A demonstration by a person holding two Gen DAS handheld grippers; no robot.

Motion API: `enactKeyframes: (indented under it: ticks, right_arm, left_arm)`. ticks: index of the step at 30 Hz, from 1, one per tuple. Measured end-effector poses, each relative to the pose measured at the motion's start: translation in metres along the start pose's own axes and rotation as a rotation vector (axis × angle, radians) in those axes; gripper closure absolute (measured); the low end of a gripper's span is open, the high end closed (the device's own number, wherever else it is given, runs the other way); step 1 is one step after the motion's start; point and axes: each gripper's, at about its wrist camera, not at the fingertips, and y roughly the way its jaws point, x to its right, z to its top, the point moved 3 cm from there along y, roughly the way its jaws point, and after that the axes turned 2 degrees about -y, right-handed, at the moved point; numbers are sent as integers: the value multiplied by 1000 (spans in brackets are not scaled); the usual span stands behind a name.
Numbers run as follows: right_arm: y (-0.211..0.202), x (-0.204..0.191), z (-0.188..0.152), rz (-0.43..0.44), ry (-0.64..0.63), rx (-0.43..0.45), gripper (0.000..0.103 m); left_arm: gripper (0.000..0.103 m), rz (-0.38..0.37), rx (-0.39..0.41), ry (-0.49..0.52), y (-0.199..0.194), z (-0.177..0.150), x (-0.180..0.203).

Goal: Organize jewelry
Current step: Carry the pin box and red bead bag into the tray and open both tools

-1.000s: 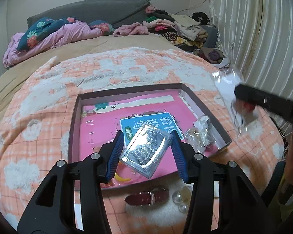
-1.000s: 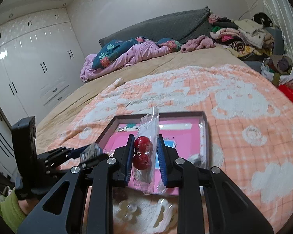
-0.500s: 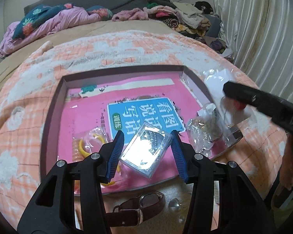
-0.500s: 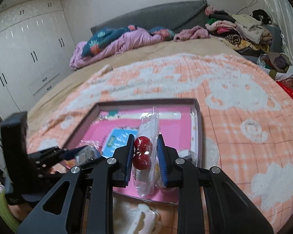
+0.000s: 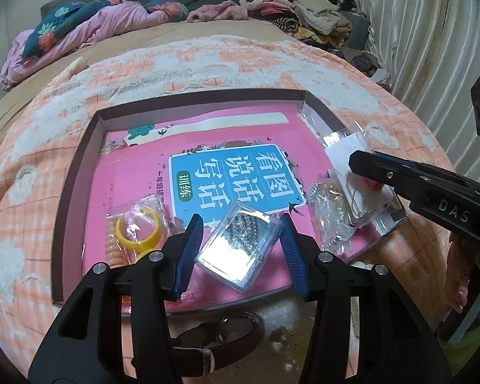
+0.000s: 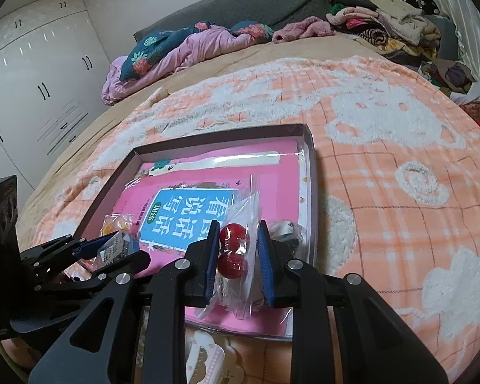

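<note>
Bed blanket (image 5: 208,64), tray (image 5: 80,166) (2 grippers loaded)

Shallow tray (image 5: 80,166) sat on the blanket (image 5: 208,60), book (image 5: 233,179) flat inside it. Bagged ring (image 5: 137,227) lay in the tray's near-left corner, crumpled bags (image 5: 329,214) in the near-right. Left gripper (image 5: 238,252) held a clear case (image 5: 236,246) over the tray's near edge; right gripper (image 6: 236,257) held a bag of beads (image 6: 233,249) over the near-right corner. Watch strap (image 5: 220,336) lay on the blanket in front of the tray. Piled bedding (image 6: 188,48) and clothes (image 6: 384,22) sat well behind.
</note>
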Motion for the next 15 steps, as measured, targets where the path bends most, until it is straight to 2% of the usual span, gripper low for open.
enactKeyframes:
  ticks: [5, 6, 8, 15]
  right_arm:
    - [-2, 1, -1, 9, 18, -2, 77]
    - [-3, 1, -1, 12, 22, -1, 74]
    - [-6, 1, 0, 12, 27, 5, 62]
    - [-23, -2, -1, 24, 28, 30, 55]
  left_arm:
    - [62, 3, -4, -4, -2, -2, 1]
    - [62, 2, -3, -5, -2, -2, 1]
    - [62, 4, -4, -5, -2, -2, 1]
    - [62, 5, -3, -15, -5, -4, -2]
